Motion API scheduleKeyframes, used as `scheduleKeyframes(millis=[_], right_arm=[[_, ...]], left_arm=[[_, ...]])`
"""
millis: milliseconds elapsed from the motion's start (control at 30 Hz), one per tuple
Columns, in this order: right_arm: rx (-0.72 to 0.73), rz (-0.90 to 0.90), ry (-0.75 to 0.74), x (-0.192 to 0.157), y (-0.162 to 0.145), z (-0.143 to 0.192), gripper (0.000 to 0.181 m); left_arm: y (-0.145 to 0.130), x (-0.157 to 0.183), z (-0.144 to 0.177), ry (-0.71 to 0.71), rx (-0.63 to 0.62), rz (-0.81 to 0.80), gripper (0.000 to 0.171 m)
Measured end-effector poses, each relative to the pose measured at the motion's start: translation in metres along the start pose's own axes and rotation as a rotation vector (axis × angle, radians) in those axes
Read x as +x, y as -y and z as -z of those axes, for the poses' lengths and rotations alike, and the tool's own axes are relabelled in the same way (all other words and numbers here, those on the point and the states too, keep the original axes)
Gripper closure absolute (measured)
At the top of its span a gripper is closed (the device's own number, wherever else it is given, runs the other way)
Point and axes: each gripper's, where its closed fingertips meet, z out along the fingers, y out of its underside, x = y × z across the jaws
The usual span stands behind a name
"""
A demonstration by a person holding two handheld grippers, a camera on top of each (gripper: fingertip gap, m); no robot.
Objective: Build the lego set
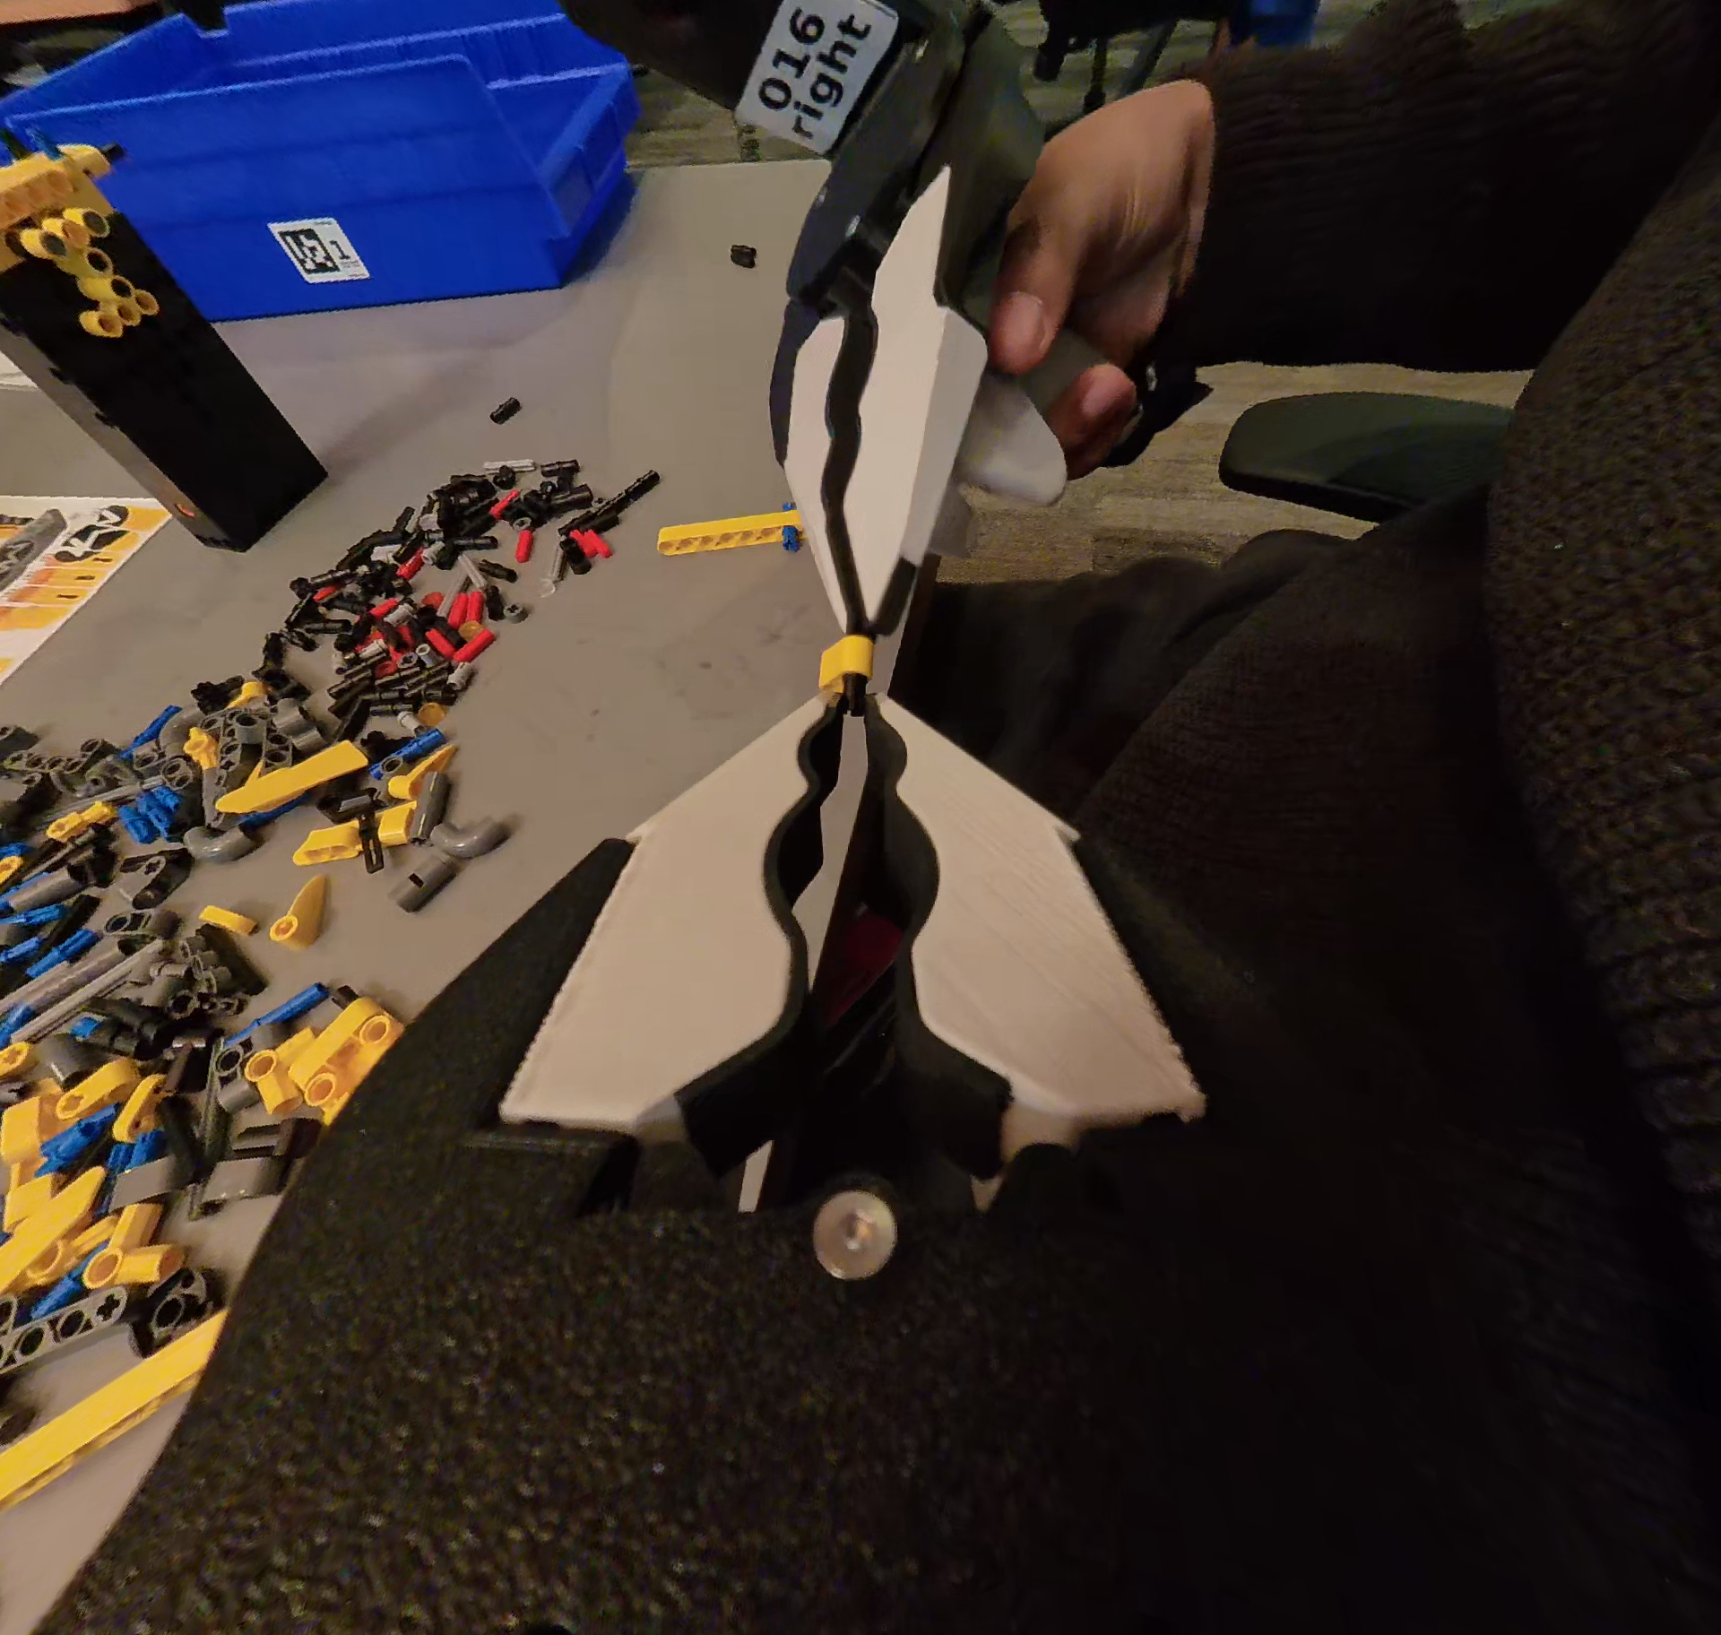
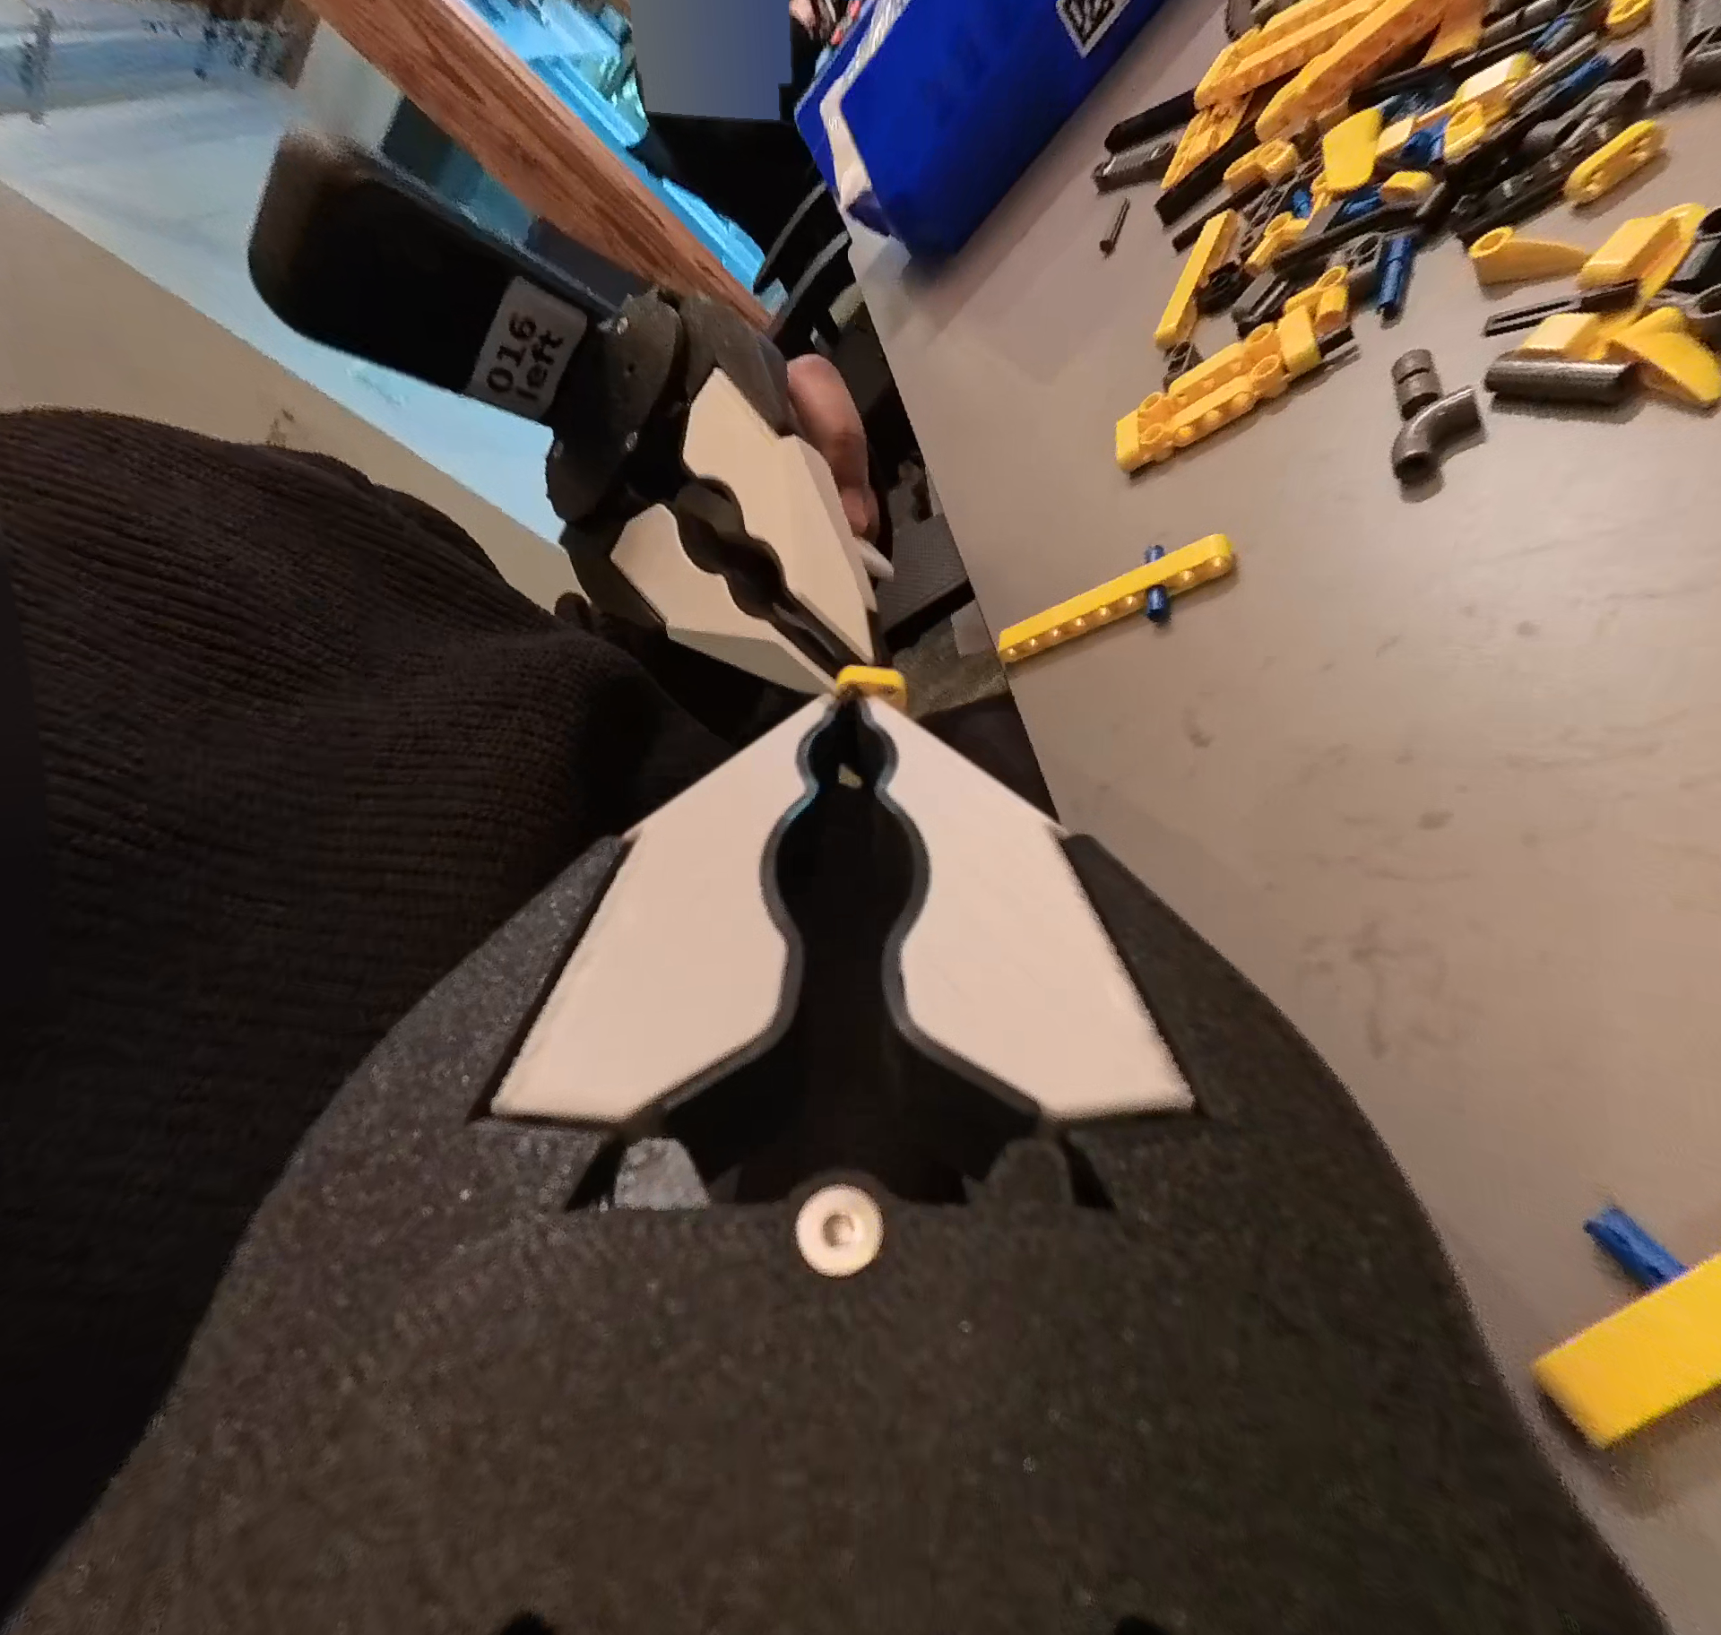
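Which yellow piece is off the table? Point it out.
The small yellow connector pinched between the left claw and right claw, held in the air. The other yellow pieces, like the long beam, lie on the table.

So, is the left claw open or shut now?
Shut: the left claw has its tips closed on a thin black pin carrying the small yellow piece.

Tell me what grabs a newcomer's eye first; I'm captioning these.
Two tongs, left and right, meet tip to tip on one small yellow piece beyond the table edge. Left of them, toy building parts litter the grey table before a blue bin.
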Motion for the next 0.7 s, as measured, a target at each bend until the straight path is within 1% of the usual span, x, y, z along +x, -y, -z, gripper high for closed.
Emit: scheduleKeyframes(millis=[100, 300, 367, 700], right_arm=[[-0.048, 0.052, -0.02, 0.0004, -0.0055, -0.005, 0.181], [-0.058, 0.093, -0.062, 0.0048, -0.0025, -0.0019, 0.181], [-0.058, 0.097, -0.077, 0.0071, -0.0018, -0.0002, 0.175], [-0.07, 0.082, -0.046, 0.0034, -0.0062, -0.0002, 0.174]], left_arm=[[-0.001, -0.0006, -0.0012, -0.002, -0.008, 0.007, 0.168], [-0.0024, -0.0013, 0.0012, -0.003, -0.01, 0.002, 0.168], [-0.0024, -0.0004, 0.0014, -0.007, -0.011, -0.002, 0.168], [-0.0051, 0.004, -0.0011, -0.025, -0.031, -0.018, 0.168]])
